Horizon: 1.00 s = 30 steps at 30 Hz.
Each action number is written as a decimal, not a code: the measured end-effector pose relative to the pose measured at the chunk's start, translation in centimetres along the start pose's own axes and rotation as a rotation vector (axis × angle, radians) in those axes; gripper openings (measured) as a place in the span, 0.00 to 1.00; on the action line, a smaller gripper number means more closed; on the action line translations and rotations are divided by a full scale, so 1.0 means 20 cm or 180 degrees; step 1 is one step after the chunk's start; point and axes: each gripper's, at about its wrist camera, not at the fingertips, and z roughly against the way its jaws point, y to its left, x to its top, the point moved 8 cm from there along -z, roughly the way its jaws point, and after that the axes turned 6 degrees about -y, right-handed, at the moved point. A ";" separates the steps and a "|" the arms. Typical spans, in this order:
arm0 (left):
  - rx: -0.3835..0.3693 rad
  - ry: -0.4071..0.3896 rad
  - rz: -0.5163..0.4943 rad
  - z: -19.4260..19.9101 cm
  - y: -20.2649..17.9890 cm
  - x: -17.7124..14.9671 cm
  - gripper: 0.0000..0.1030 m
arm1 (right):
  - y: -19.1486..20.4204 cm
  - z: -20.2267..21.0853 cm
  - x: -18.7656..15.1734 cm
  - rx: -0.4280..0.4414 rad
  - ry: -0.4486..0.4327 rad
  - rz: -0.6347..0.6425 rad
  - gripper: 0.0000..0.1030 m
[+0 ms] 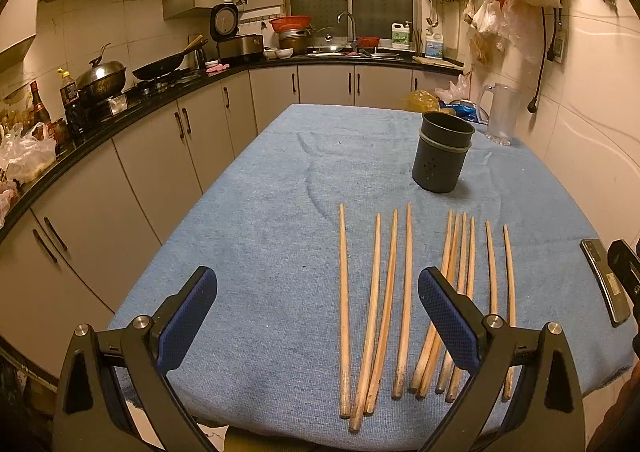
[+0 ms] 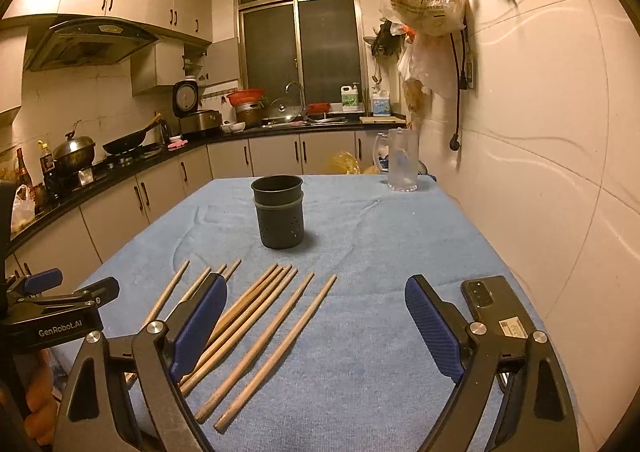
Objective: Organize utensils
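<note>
Ten wooden chopsticks [image 1: 404, 304] lie side by side on the blue cloth [image 1: 260, 232], near one dark holder [image 1: 442, 155] standing farther back. Left gripper [image 1: 318, 316] and right gripper [image 2: 316, 328] both spread wide, empty.

text: "GenRobot.AI" | on: left gripper [image 2: 60, 292] body | other labels: unreadable

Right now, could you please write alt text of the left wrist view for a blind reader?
Ten long wooden chopsticks lie side by side on a blue cloth-covered table, with the open left gripper above their near ends. Behind them stands an upright dark grey perforated utensil holder, and a clear plastic jug farther back.
</note>
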 end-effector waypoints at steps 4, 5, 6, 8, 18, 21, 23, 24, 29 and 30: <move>0.0000 0.0004 -0.0002 0.00 0.00 0.00 0.97 | 0.00 -0.01 -0.01 -0.0008 0.0005 -0.0009 0.91; -0.0001 0.0005 -0.0002 0.00 0.00 0.00 0.97 | 0.01 0.00 -0.01 -0.0009 0.0007 -0.0010 0.91; -0.0001 0.0008 -0.0002 0.00 0.00 0.00 0.97 | 0.01 -0.01 -0.01 -0.0011 0.0016 -0.0012 0.91; -0.0003 0.0005 -0.0002 0.00 0.00 0.00 0.97 | 0.00 -0.01 -0.01 -0.0007 0.0030 -0.0019 0.90; -0.0008 0.0043 0.0012 -0.02 -0.01 -0.02 0.97 | -0.01 -0.03 -0.03 -0.0024 0.0104 -0.0078 0.87; -0.0012 0.0053 0.0014 -0.02 -0.02 -0.02 0.97 | -0.01 -0.03 -0.03 -0.0027 0.0108 -0.0083 0.85; -0.0017 0.0070 0.0014 -0.03 -0.02 -0.02 0.97 | -0.01 -0.03 -0.03 -0.0024 0.0116 -0.0089 0.85; -0.0017 0.0078 0.0019 -0.03 -0.02 -0.02 0.97 | -0.01 -0.04 -0.03 -0.0025 0.0124 -0.0093 0.85; -0.0016 0.0099 0.0036 -0.04 0.00 -0.02 0.97 | -0.02 -0.05 -0.03 -0.0035 0.0165 -0.0113 0.84; -0.0015 0.0100 0.0035 -0.05 0.00 -0.02 0.97 | -0.02 -0.05 -0.03 -0.0035 0.0169 -0.0111 0.84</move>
